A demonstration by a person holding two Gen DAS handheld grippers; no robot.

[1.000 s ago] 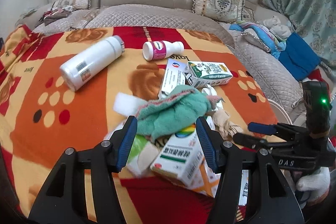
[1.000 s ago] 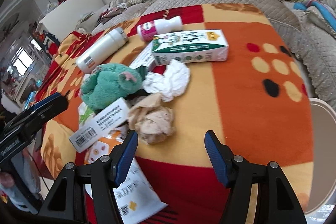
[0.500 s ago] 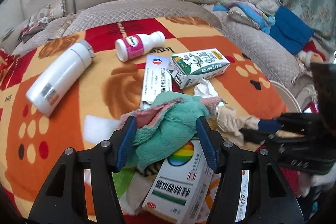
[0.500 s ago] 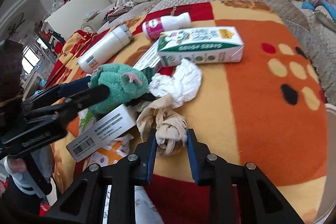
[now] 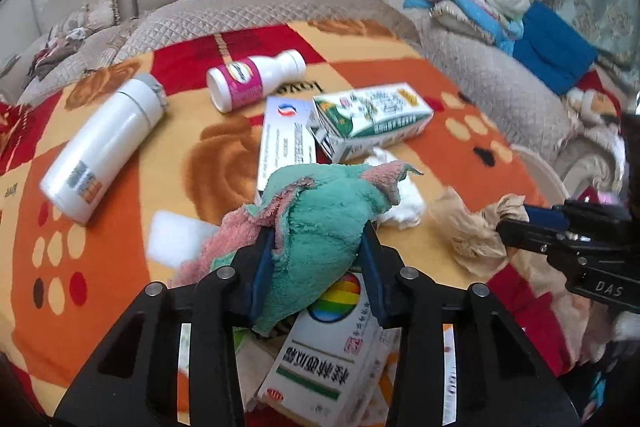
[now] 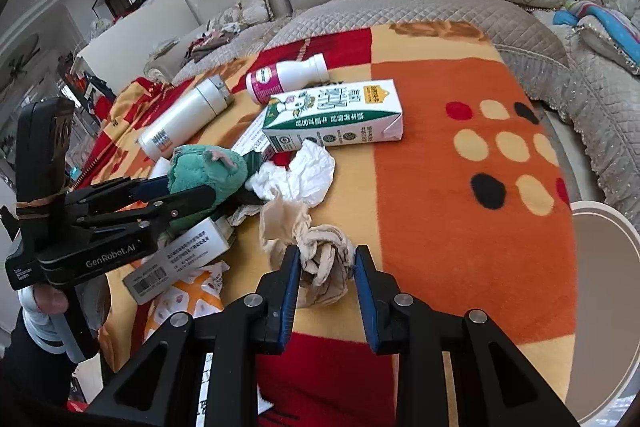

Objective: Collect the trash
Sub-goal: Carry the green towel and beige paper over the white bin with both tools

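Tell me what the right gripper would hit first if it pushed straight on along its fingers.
The right gripper, shut on the crumpled brown paper wad, would probably first meet the crumpled white tissue just beyond; depth is uncertain.

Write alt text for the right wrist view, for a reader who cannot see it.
The right gripper pinches a crumpled brown paper wad on an orange patterned blanket. Beside it, the left gripper clamps a green cloth amid cartons and bottles.
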